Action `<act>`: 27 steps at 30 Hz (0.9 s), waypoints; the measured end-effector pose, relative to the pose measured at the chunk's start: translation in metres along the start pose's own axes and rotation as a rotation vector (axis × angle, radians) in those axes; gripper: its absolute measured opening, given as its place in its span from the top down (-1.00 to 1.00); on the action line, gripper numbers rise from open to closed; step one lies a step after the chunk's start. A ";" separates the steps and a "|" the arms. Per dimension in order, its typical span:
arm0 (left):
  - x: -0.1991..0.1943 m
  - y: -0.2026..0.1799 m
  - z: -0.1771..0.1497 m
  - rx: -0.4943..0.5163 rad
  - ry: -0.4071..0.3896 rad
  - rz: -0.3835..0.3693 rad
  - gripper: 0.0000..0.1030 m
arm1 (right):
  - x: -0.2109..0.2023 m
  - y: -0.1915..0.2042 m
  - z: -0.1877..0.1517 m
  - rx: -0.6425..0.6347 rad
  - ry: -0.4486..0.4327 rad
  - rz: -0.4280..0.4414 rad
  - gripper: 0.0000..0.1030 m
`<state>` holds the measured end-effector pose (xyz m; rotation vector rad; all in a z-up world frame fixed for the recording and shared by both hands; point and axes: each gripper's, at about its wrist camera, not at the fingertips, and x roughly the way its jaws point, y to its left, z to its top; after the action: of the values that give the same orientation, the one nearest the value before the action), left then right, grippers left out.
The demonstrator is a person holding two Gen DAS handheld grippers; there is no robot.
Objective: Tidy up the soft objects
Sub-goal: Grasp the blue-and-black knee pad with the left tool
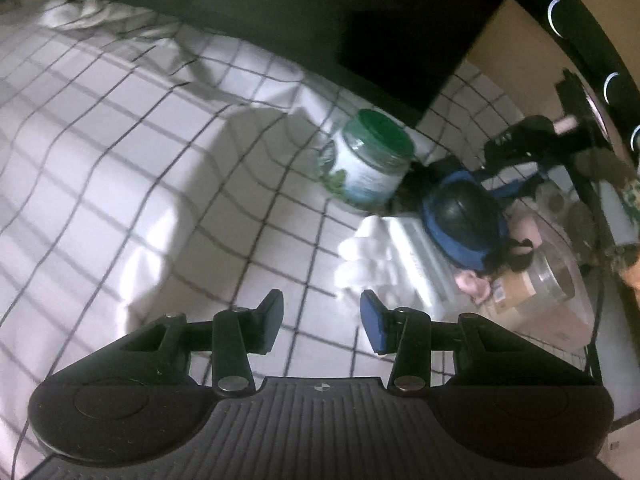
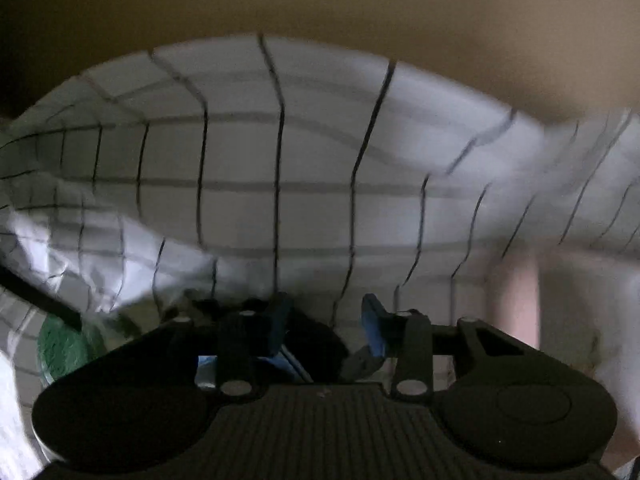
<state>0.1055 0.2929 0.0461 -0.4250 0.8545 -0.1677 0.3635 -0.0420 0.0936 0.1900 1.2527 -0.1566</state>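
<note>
Left hand-held gripper [image 1: 320, 322]: released, empty, above checked bedsheet [image 1: 120, 168]. Right hand-held gripper [image 2: 326, 326]: grip unclear. White soft item [image 1: 370, 264] just beyond left gripper, short of green-lid jar [image 1: 366, 162]. Advice: approach low, pinch white item centrally, avoid snagging sheet.

White bedsheet [image 1: 120, 168] with dark grid lines, green-lidded jar [image 1: 370, 160], blue-and-black headset [image 1: 464, 224], tan wall [image 2: 320, 0]
</note>
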 end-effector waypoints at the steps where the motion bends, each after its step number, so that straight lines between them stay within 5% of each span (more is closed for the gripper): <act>1: 0.000 0.002 -0.002 -0.009 0.001 -0.001 0.10 | -0.005 0.001 -0.007 -0.001 0.001 0.026 0.24; 8: 0.009 0.001 -0.008 -0.046 0.022 -0.028 0.10 | -0.046 0.028 -0.067 -0.160 0.035 0.189 0.18; 14: 0.013 -0.008 -0.008 -0.041 0.020 -0.027 0.10 | -0.058 0.050 -0.128 -0.272 0.136 0.410 0.18; 21: -0.008 0.002 -0.012 -0.058 -0.014 -0.006 0.10 | -0.081 0.042 -0.170 -0.437 -0.074 0.334 0.18; 27: -0.013 0.008 -0.027 -0.056 0.028 -0.032 0.10 | -0.057 0.036 -0.194 -0.457 -0.055 0.320 0.18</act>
<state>0.0765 0.2962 0.0367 -0.4895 0.8819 -0.1805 0.1741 0.0383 0.0912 -0.0121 1.1553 0.3962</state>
